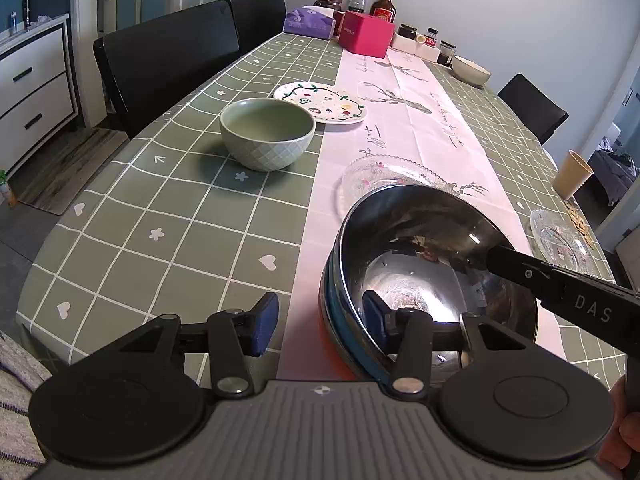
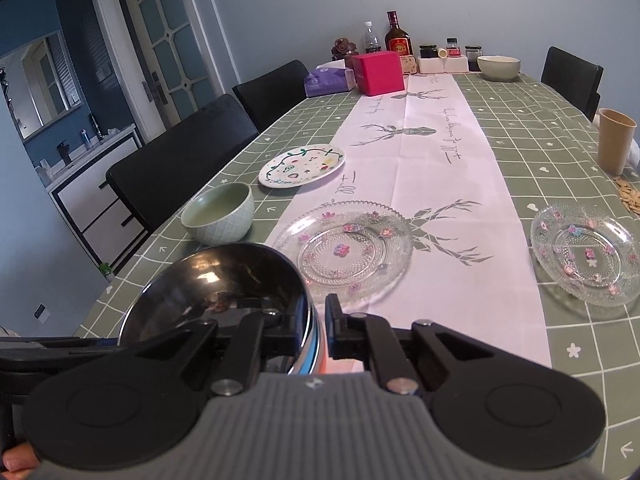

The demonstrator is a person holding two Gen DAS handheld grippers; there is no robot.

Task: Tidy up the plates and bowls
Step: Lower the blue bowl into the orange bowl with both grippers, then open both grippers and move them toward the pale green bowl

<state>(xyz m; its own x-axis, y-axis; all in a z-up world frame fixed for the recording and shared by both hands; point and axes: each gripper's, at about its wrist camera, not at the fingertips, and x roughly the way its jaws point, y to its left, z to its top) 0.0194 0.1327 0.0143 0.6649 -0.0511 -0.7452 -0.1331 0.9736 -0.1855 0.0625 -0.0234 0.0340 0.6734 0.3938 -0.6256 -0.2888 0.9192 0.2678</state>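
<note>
Gripping: right gripper [image 2: 322, 326] fingers clamped on steel bowl [image 2: 216, 280] rim, lower left.
Left gripper [image 1: 320, 320]: fingers apart, straddling rim.

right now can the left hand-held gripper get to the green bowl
Probably yes: the left hand-held gripper is open, and bare tablecloth lies between it and the green bowl. The steel bowl sits off to its right, held by the right hand-held gripper.
</note>
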